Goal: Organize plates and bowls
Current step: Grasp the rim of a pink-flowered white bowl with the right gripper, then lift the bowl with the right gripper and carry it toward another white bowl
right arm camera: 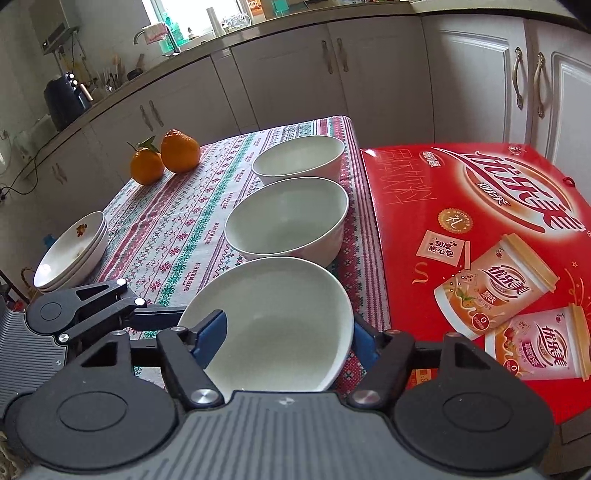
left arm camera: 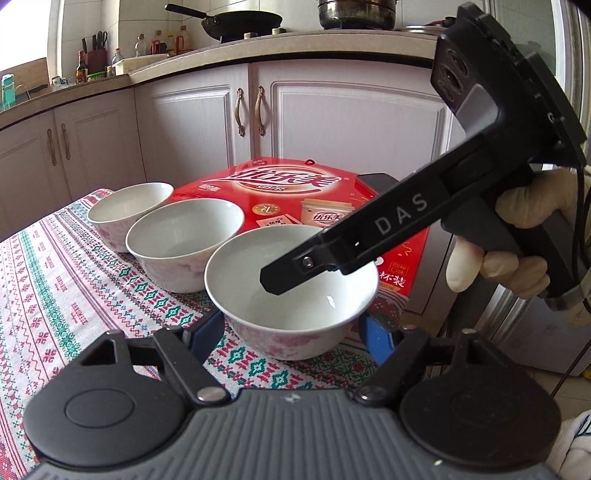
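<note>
Three white bowls with pink flower patterns stand in a row on the patterned tablecloth: the near bowl [left arm camera: 291,291] [right arm camera: 273,325], the middle bowl [left arm camera: 184,240] [right arm camera: 288,218] and the far bowl [left arm camera: 129,206] [right arm camera: 299,157]. My left gripper [left arm camera: 291,332] is open, its blue pads on either side of the near bowl's base. My right gripper [right arm camera: 284,339] is open, one finger [right arm camera: 208,341] inside the near bowl and one outside its right rim; it also shows in the left wrist view [left arm camera: 280,273], reaching into that bowl. A stack of white plates [right arm camera: 72,251] sits at the table's left edge.
A red gift box [right arm camera: 480,236] [left arm camera: 303,192] lies right of the bowls. Two oranges [right arm camera: 166,158] sit at the table's far left. Kitchen cabinets [left arm camera: 207,122] and a counter with a wok [left arm camera: 240,22] stand behind the table.
</note>
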A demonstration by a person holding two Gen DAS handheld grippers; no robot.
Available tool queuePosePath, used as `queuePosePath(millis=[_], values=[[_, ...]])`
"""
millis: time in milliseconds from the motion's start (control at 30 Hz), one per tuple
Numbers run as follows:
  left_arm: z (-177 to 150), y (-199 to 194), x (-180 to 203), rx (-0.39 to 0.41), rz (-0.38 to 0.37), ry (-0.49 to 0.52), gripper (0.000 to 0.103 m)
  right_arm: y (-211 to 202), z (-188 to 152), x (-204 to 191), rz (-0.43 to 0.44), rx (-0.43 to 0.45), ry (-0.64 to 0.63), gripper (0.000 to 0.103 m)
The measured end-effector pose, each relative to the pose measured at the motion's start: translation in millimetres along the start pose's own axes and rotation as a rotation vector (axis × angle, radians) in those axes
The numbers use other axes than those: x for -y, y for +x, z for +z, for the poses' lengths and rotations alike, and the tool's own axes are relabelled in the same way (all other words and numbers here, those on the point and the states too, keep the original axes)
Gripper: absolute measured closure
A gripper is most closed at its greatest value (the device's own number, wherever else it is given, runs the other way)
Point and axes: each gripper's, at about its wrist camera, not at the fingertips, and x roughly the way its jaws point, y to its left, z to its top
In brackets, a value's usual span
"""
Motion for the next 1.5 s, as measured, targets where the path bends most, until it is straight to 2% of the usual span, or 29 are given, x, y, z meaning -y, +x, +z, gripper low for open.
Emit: queuePosePath(millis=[333,533,1133,1500], values=[[0.1,-17.3,-7.2,-0.005,0.003,-0.028,0.024,-4.9,3.5,-17.1,0.017,0.003,-0.019,0.027],[-5.7,-35.4,-18.9,-0.01,0.042,-0.045,0.024,1.9,10.6,-40.0,0.056,-0.005,-0.061,0.027],[-31.8,-81.5,-71.1,-0.02,0.191,-0.152,0.024,56.8,37.5,-120.1,0.179,-0.056,-0.21,0.027],[-45.3,-90.5,-99.1,-0.024,0.247,-0.208,0.024,89.8,51.9,-146.8,0.21,-0.085,-0.254,0.027]])
